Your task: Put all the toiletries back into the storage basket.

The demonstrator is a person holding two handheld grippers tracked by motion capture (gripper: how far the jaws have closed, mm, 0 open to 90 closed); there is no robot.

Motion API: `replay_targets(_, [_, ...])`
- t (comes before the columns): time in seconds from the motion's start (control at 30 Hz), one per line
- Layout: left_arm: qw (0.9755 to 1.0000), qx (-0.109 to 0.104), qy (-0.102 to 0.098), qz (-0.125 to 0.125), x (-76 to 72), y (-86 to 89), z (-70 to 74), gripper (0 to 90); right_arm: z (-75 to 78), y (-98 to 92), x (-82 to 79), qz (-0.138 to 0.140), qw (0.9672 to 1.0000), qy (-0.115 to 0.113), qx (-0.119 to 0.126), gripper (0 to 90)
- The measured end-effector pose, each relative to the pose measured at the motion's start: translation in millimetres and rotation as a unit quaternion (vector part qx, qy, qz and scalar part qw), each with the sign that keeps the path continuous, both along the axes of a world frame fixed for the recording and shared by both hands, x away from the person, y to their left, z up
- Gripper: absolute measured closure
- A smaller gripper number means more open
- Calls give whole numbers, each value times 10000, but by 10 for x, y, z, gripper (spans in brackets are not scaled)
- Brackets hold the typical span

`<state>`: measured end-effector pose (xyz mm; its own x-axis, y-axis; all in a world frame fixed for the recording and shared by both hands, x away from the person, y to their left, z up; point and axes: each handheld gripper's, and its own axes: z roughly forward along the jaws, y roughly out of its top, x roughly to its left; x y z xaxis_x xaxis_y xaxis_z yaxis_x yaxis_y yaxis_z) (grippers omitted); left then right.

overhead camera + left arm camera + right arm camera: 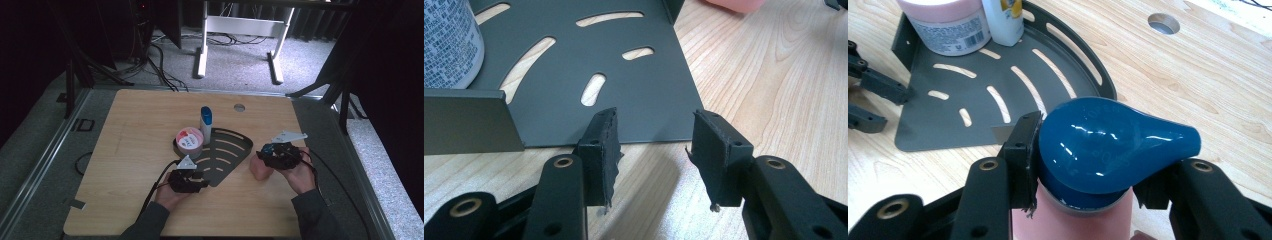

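A dark grey slotted corner tray (235, 150) lies mid-table. At its back corner stand a pink jar (189, 141) with a white label and a white bottle with a blue cap (205, 124). My left gripper (200, 181) rests at the tray's near corner, open, with only the tray's edge (639, 80) ahead of its jaws (654, 130). My right gripper (272, 152), right of the tray, is shut on the blue cap (1108, 145) of a pink bottle (261, 169). In the right gripper view the jar (948, 30) and white bottle (1003, 20) stand on the tray (948, 125).
A round hole (239, 107) sits in the tabletop near the far edge. Bare wood lies left and right of the tray. Beyond the table are a white desk frame (240, 30) and floor cables. The left gripper's jaws (868, 95) show at the left of the right gripper view.
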<state>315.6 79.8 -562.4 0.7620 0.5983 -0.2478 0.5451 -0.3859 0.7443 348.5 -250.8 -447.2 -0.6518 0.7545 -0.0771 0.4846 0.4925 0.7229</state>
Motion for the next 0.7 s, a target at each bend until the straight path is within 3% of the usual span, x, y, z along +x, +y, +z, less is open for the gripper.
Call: replay_targets(0.7, [10000, -8, 6, 7, -1, -1, 0, 537, 104, 104, -109, 276, 9996, 9, 58, 526])
